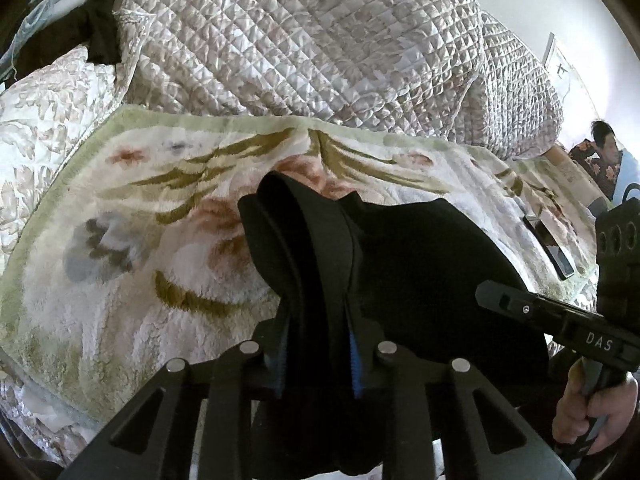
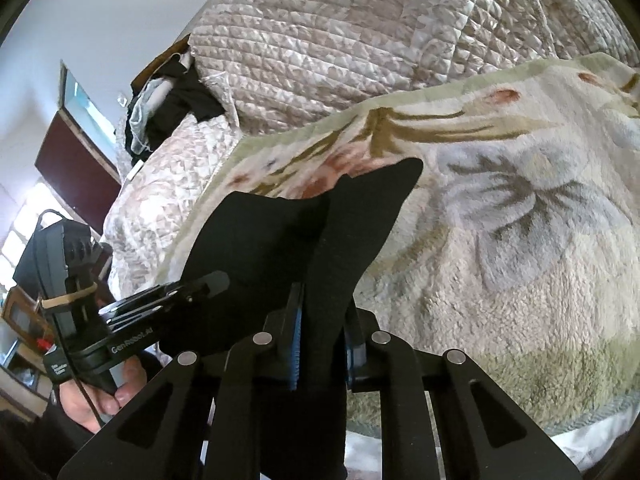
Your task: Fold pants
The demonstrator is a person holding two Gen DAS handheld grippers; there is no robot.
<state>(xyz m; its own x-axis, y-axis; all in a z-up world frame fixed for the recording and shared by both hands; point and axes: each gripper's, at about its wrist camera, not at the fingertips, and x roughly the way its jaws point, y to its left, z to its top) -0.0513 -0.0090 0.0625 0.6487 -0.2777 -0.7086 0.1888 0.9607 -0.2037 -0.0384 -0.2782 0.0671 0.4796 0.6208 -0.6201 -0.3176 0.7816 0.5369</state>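
Floral fleece blanket [image 1: 132, 264] covers the bed. Left gripper [image 1: 318, 360] clamps the black pants [image 1: 420, 256] at their waistband; right gripper [image 2: 320, 344] clamps another edge, holding them above it. "DAS" and "GenRoboAI" are legible; smaller labels blur.

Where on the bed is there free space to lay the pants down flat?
The flowered blanket is bare from its green edge to the black pants held by the left gripper and right gripper. Behind, the heaped quilt crowds the space.
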